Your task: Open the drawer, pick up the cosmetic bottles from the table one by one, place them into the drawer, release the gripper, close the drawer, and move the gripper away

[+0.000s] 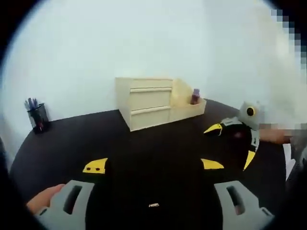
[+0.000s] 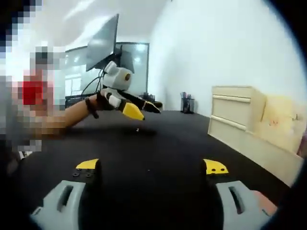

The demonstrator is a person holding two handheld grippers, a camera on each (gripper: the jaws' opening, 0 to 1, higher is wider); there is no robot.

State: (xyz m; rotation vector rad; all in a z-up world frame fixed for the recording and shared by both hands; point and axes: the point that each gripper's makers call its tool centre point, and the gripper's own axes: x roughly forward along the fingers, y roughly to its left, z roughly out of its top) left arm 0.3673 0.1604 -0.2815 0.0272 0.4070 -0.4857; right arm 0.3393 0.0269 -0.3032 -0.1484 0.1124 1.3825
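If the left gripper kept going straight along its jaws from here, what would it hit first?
Probably the drawer unit: it stands ahead of the open left gripper across bare black table, both drawers shut. Depth is hard to judge through the fisheye.

The left gripper (image 1: 153, 165) hangs over the near part of a dark table (image 1: 144, 143), its yellow-tipped jaws spread wide with nothing between them. Toward the far edge stands a pale wooden drawer unit (image 1: 146, 101), both drawers closed. A small dark bottle (image 1: 195, 96) sits in the open tray joined to its right side. A pen cup (image 1: 38, 115) stands by the far left edge. The right gripper (image 1: 235, 139) hovers over the table's right side, jaws apart.
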